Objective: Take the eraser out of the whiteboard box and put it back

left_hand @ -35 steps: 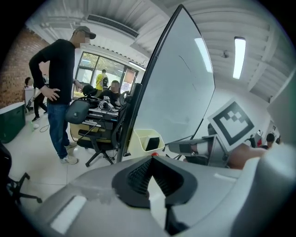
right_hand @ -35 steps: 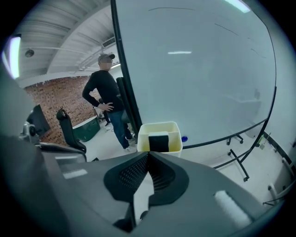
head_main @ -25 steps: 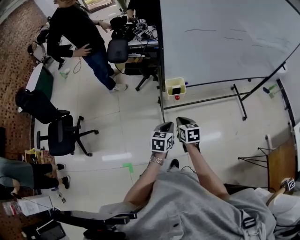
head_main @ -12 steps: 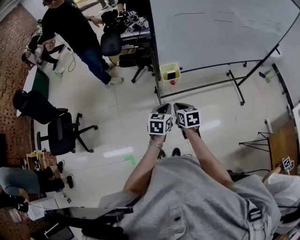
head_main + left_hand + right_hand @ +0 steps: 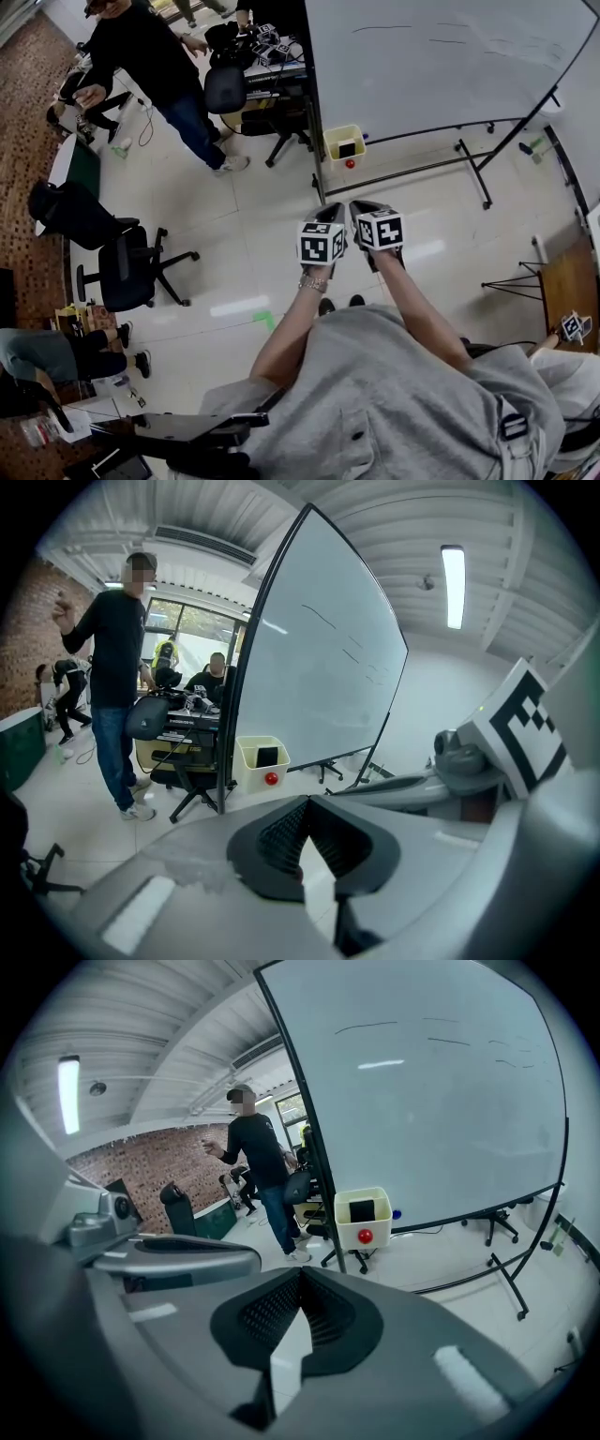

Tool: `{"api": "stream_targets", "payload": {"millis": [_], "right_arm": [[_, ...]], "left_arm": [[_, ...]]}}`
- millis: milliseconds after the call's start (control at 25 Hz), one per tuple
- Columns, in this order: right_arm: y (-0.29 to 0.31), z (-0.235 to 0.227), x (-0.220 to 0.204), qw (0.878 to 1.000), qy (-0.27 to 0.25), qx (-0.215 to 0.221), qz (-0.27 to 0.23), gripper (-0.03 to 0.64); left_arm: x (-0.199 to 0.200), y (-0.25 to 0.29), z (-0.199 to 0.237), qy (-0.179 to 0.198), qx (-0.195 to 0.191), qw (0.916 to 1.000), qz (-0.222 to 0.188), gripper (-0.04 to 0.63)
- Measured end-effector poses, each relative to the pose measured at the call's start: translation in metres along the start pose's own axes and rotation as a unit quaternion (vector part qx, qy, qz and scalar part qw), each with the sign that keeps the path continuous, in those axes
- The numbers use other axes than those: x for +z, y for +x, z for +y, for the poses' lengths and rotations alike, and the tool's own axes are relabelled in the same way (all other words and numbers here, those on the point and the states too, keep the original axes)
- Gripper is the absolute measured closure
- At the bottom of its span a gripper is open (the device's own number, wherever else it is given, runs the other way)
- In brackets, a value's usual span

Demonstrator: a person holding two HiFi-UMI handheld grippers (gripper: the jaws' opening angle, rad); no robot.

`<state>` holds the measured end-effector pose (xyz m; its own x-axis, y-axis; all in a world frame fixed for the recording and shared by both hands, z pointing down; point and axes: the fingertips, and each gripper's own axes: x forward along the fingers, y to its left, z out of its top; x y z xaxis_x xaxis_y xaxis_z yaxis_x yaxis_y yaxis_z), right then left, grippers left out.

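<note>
A pale yellow box hangs at the lower left corner of the whiteboard, with a red knob on its front. The black eraser stands inside it. Both gripper views show the box and the eraser well ahead, out of reach. My left gripper and right gripper are held side by side over the floor, pointing toward the box. Each is shut with nothing held, the left gripper and the right gripper alike.
A person in black stands left of the board beside a desk with equipment. A black office chair is at the left. The whiteboard stand's legs spread over the floor. Another person sits at the lower left.
Both grippers have risen a little, still side by side and shut. The head view has shifted, so the box sits slightly higher in it.
</note>
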<state>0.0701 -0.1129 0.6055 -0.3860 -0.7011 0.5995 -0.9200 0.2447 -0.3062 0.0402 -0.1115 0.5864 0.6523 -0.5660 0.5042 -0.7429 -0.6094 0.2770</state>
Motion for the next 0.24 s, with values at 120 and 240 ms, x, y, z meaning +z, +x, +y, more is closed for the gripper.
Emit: {"api": "stream_targets", "payload": {"millis": [120,240], "right_arm": [[0.004,0.009,-0.001,1.000,-0.001,0.014,0.001,0.614],[0.008,0.016,-0.005,1.000,0.001,0.029,0.003,0.614]], "left_arm": [[0.002,-0.005,0.005,0.000,0.005,1.0000,-0.002,0.592],[0.000,-0.006,0.009,0.001,0.009,1.0000,-0.001,0.592]]}}
